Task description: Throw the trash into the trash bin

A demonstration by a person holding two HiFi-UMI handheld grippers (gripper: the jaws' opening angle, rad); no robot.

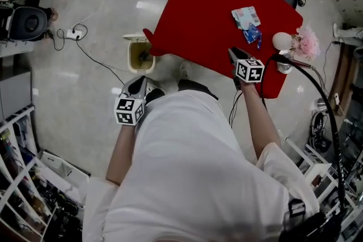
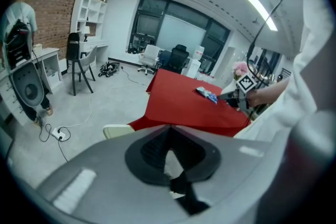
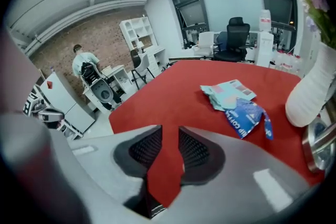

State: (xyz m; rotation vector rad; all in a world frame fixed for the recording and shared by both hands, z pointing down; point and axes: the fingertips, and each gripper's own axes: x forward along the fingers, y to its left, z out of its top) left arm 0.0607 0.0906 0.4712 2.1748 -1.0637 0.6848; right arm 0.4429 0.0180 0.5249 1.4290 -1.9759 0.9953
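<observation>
Two pieces of trash lie on the red table (image 1: 210,14): a pale blue and pink wrapper (image 1: 245,16) (image 3: 228,94) and a dark blue wrapper (image 1: 253,35) (image 3: 247,115) beside it. My right gripper (image 1: 235,56) (image 3: 169,136) hovers over the table just short of them, jaws a little apart with only red tabletop between. The beige trash bin (image 1: 140,55) (image 2: 118,131) stands open on the floor by the table's left corner. My left gripper (image 1: 136,90) (image 2: 168,131) hangs above the floor near the bin, its tips meeting, holding nothing.
A white vase (image 1: 282,41) (image 3: 310,97) with pink flowers (image 1: 308,42) and a metal dish (image 1: 283,67) stand at the table's right edge. A black cable (image 1: 317,88) arcs past them. A power strip (image 1: 74,34) and cords lie on the floor; shelves line the left.
</observation>
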